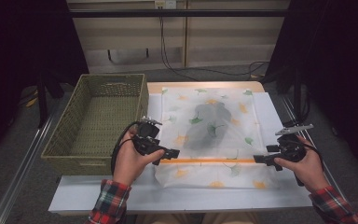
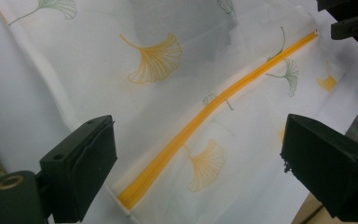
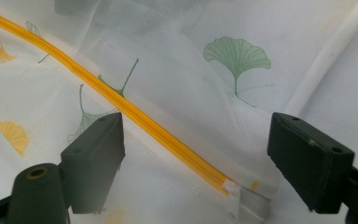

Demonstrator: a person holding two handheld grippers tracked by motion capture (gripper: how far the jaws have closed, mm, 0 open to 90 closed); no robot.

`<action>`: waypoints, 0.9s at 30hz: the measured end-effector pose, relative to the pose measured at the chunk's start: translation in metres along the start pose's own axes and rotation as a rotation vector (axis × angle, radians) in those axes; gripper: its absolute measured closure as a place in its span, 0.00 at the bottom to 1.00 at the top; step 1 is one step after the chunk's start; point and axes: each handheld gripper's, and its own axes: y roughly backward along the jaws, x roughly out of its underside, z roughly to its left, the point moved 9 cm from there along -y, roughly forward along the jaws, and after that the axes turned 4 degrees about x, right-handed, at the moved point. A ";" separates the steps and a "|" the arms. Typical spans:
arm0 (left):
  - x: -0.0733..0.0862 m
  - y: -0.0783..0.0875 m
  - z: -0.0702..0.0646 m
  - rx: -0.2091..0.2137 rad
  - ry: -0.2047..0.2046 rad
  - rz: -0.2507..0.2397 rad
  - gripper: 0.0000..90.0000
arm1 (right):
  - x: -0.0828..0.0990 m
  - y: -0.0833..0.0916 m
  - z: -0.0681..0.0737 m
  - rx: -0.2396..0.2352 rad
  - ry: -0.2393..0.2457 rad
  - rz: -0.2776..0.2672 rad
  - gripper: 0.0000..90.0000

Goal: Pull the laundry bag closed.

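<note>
High view: left gripper (image 1: 170, 153) and right gripper (image 1: 261, 159), jaws wide, flank the mesh laundry bag's (image 1: 214, 135) orange zipper (image 1: 209, 161); contents dark, probably clothing.

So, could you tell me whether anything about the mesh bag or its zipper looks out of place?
Nothing stands out. The mesh bag lies flat on the table with its orange zipper unbroken from end to end, bowing only slightly with the fabric.
</note>
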 end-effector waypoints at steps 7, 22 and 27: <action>0.003 -0.017 -0.004 0.028 -0.010 -0.002 0.09 | -0.003 -0.001 0.002 -0.012 0.001 -0.020 0.20; 0.008 -0.043 -0.011 0.048 -0.034 -0.011 0.09 | -0.007 -0.001 0.014 -0.039 0.028 -0.035 0.20; 0.010 -0.051 -0.013 0.055 -0.043 -0.004 0.09 | -0.006 -0.001 0.019 -0.046 0.025 -0.027 0.20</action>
